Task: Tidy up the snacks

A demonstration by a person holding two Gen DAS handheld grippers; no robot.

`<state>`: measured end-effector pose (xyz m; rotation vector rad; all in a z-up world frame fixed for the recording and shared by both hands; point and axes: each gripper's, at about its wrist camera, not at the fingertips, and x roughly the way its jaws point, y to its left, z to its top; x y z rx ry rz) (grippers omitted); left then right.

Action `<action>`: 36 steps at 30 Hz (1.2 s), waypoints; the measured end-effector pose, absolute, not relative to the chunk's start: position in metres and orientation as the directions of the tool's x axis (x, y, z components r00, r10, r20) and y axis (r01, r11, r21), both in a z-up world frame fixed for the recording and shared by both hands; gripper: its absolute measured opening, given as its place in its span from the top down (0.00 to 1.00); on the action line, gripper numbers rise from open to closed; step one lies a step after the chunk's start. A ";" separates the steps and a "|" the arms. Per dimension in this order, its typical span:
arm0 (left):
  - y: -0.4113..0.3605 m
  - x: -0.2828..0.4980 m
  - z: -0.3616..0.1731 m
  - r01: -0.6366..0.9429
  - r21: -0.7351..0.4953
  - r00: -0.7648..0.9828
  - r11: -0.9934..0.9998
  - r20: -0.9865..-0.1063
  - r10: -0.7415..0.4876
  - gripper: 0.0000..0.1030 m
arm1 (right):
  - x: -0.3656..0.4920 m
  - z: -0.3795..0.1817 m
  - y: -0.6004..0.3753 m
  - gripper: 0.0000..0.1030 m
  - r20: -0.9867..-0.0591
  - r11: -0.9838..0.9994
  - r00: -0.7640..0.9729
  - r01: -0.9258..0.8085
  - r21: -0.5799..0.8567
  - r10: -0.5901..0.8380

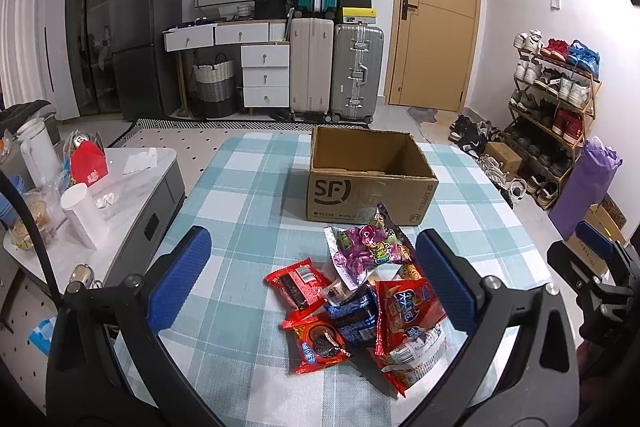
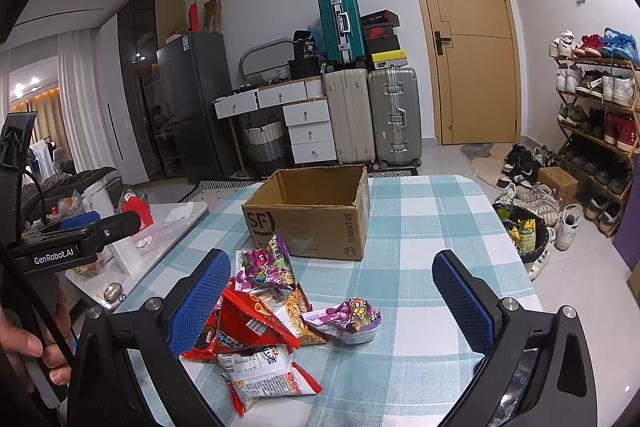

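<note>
Left wrist view shows a pile of snack packets (image 1: 360, 303) on the checked table (image 1: 240, 187), near an open cardboard box (image 1: 370, 179). Left gripper (image 1: 312, 279) hovers above them, fingers wide apart. Right gripper (image 2: 332, 303) likewise gapes, holding nothing.

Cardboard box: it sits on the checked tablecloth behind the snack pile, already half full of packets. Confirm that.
Not quite. The cardboard box does sit on the checked tablecloth behind the snack pile, but the right wrist view shows no packets inside it.
</note>
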<state>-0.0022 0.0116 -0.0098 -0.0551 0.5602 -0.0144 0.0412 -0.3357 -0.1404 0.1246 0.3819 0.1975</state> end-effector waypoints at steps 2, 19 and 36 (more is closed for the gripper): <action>0.011 -0.002 -0.010 0.000 -0.057 0.846 0.998 -0.532 -0.030 0.01 | 0.041 -0.140 -0.336 0.00 -0.359 0.974 0.909 -0.165 0.157 0.212; 0.009 -0.003 -0.013 0.003 -0.054 0.844 0.999 -0.535 -0.032 0.01 | 0.044 -0.146 -0.331 0.00 -0.359 0.973 0.907 -0.171 0.158 0.217; 0.014 0.017 -0.040 0.011 -0.050 0.810 0.999 -0.585 -0.038 0.01 | 0.051 -0.160 -0.321 0.00 -0.372 0.940 0.867 -0.274 0.203 0.333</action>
